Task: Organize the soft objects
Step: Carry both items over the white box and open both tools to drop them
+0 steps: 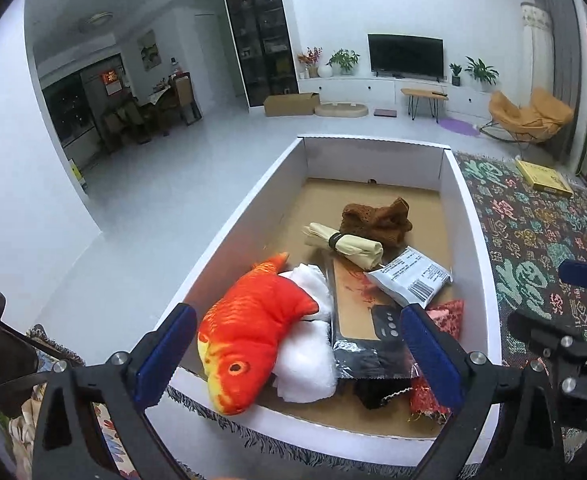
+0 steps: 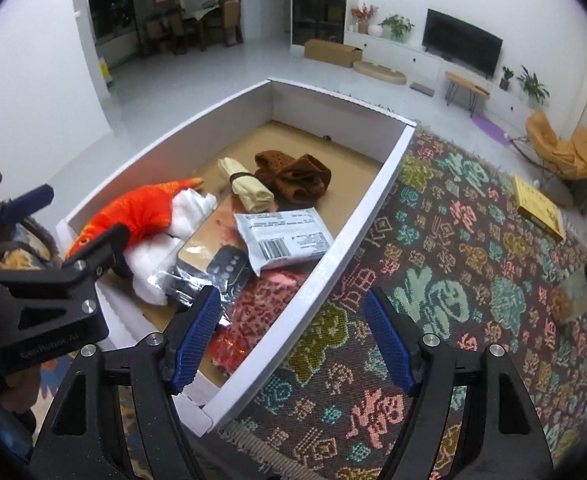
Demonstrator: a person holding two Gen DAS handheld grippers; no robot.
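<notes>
My left gripper point(image 1: 299, 354) hangs over the near end of a white box point(image 1: 253, 204) with a brown cardboard floor, which sits on a patterned rug point(image 2: 453, 248). Its jaws are spread wide and grasp nothing. Between my two blue pads, and below them, lies an orange plush fish point(image 1: 249, 332), head toward me and draped over the near wall of the box, tail pointing away. The fish sits closer to my left pad than to my right and touches neither. Pressed against the fish's right side is a lump of white stuffing point(image 1: 309, 344). Beside that lies a flat package in clear plastic point(image 1: 361, 320), and a grey mailer bag point(image 1: 411, 276) rests on its far end. Farther in are a cream cloth roll point(image 1: 345, 242) bound with a dark band and a brown knitted piece point(image 1: 377, 220), touching each other. A red patterned cloth point(image 2: 261, 312) fills the near right corner.

My right gripper point(image 2: 293, 344) is also spread wide and empty. It straddles the right wall of the box: one pad above the red cloth, the other above the rug.
</notes>
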